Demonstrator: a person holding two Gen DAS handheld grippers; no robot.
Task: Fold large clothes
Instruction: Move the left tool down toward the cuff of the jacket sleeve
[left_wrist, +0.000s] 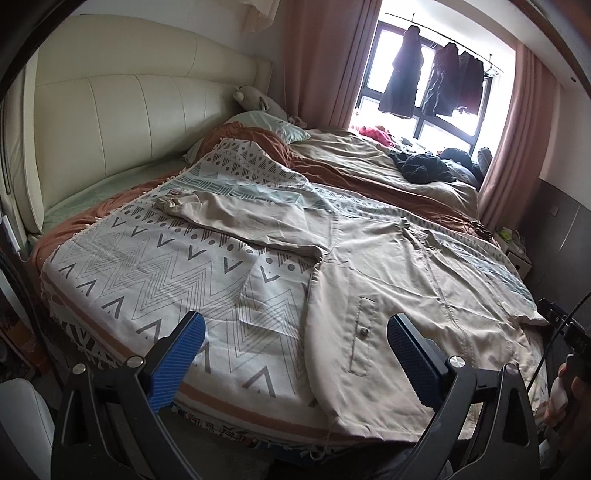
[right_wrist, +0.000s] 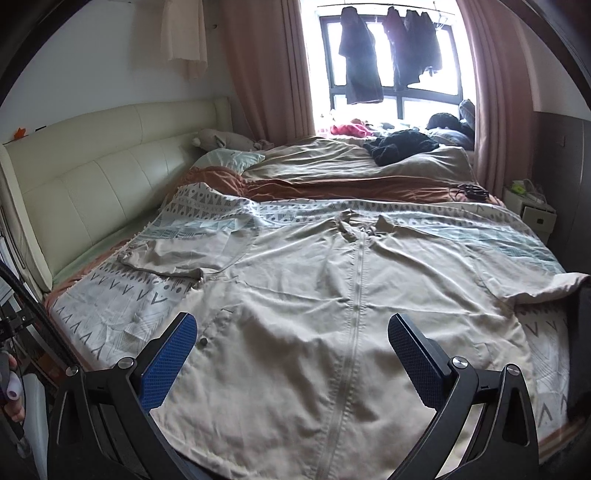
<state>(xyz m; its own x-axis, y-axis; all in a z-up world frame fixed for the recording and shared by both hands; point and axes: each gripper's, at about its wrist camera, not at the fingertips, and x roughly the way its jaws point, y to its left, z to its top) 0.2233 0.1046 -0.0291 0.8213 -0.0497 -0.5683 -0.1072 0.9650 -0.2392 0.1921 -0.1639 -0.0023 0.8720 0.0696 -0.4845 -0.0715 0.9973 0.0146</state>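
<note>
A large beige zip-front jacket (right_wrist: 314, 295) lies spread flat, front up, on a patterned blanket (left_wrist: 147, 266) on the bed. Its left sleeve (left_wrist: 236, 218) stretches out toward the headboard; it also shows in the right wrist view (right_wrist: 177, 258). The jacket (left_wrist: 399, 280) has a buttoned pocket near its hem. My left gripper (left_wrist: 295, 332) is open and empty, above the jacket's left hem edge. My right gripper (right_wrist: 291, 336) is open and empty, above the jacket's lower middle by the zipper.
A cream padded headboard (left_wrist: 122, 110) runs along the left. Crumpled brown and tan bedding (right_wrist: 351, 173) with dark clothes (right_wrist: 402, 146) lies beyond the blanket. Clothes hang at the window (right_wrist: 388, 55) between pink curtains. A white bedside table (right_wrist: 532, 210) stands at the right.
</note>
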